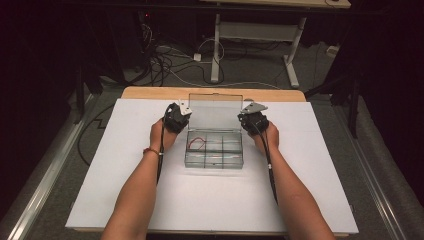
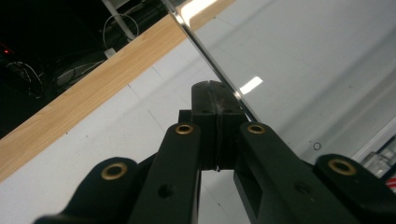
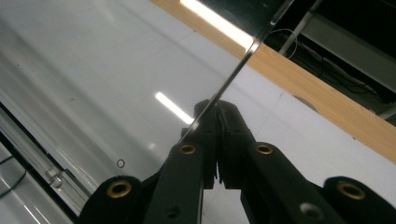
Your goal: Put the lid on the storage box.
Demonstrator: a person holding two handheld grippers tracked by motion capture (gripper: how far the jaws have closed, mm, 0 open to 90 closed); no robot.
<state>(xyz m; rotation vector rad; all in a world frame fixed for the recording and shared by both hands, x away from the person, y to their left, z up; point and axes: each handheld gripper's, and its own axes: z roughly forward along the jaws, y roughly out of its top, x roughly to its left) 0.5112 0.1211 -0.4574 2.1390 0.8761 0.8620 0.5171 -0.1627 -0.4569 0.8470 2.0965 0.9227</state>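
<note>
I am keeping my left gripper with its jaws pressed together, pad against pad, nothing clamped between them; its tip is sitting right at the left edge of the raised clear lid, and in the left gripper view that edge is running just past the right pad, though whether it is touching I cannot tell; my right gripper is likewise standing with its jaws together, and the lid's right edge is crossing in front of the left pad rather than lying between the pads; in the high view my left gripper and my right gripper are flanking the lid on either side, near its upper corners; the lid is standing upright, hinged along the far side of the clear compartment box; the box is lying open at the middle of the white table, with a red wire lying in its far left compartment; my forearms are reaching in from the near edge.
</note>
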